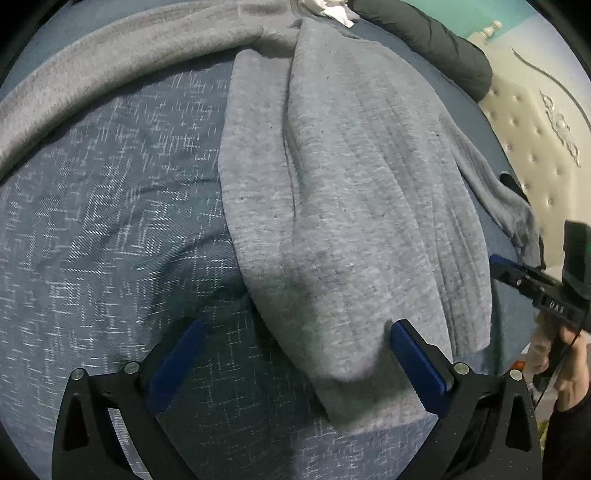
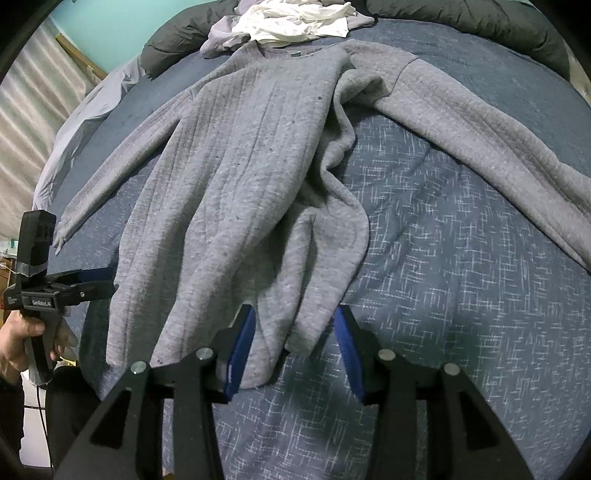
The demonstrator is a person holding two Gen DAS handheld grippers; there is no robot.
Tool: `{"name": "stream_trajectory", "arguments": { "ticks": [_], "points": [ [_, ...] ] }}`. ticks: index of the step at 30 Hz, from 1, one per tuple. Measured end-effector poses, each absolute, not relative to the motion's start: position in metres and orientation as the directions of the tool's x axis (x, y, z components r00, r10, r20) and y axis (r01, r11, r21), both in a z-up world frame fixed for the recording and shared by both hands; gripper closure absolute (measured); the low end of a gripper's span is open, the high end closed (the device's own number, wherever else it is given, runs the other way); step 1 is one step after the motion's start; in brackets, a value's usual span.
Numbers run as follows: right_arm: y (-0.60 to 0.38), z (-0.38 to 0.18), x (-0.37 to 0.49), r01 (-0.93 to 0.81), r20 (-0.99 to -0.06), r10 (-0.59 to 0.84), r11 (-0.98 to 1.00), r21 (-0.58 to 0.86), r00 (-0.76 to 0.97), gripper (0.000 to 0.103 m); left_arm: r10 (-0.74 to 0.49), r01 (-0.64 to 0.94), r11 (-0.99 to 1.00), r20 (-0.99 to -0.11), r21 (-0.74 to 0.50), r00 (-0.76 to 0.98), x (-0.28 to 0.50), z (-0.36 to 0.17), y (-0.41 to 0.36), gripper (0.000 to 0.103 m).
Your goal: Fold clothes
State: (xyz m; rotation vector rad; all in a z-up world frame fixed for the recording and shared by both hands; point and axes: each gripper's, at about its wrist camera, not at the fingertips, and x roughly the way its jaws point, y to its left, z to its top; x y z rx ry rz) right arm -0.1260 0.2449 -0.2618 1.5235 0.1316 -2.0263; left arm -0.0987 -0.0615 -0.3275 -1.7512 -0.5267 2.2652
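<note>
A grey ribbed sweater [image 2: 236, 166] lies on a blue patterned bedspread [image 2: 443, 295], its body partly folded over itself lengthwise, one sleeve [image 2: 498, 147] stretched out to the right. In the left wrist view the sweater [image 1: 351, 184] fills the middle, with its hem corner between the fingers of one gripper [image 1: 295, 328], whose blue pads stand wide apart. In the right wrist view the gripper [image 2: 295, 314] is open around the sweater's bottom hem. The other gripper [image 2: 92, 280] shows at the left edge by the hem, held by a hand, and appears nearly closed.
A pile of white and pale clothes [image 2: 295, 18] and a dark puffy jacket [image 1: 436, 40] lie at the far end of the bed. A tufted cream headboard [image 1: 535, 140] stands at the right. A curtain [image 2: 26, 129] hangs at the left.
</note>
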Motion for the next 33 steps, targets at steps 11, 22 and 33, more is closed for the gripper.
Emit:
{"name": "stream_trajectory", "arguments": {
  "ticks": [11, 22, 33],
  "points": [
    [0.249, -0.268, -0.128, 0.492, -0.904, -0.393, -0.828, 0.268, -0.169, 0.058, 0.396, 0.066, -0.904, -0.886, -0.422, -0.242, -0.109, -0.336, -0.052, 0.0],
    [0.256, -0.268, -0.131, 0.478, -0.901, -0.399, -0.833, 0.279, -0.169, 0.058, 0.372, 0.119, -0.91, -0.909, -0.397, -0.189, -0.121, -0.341, -0.045, 0.0],
    [0.256, -0.271, -0.13, 0.46, -0.892, -0.42, -0.834, 0.307, -0.166, 0.058, 0.381, 0.171, -0.889, -0.893, -0.425, -0.242, -0.115, -0.338, -0.046, 0.001]
  ]
}}
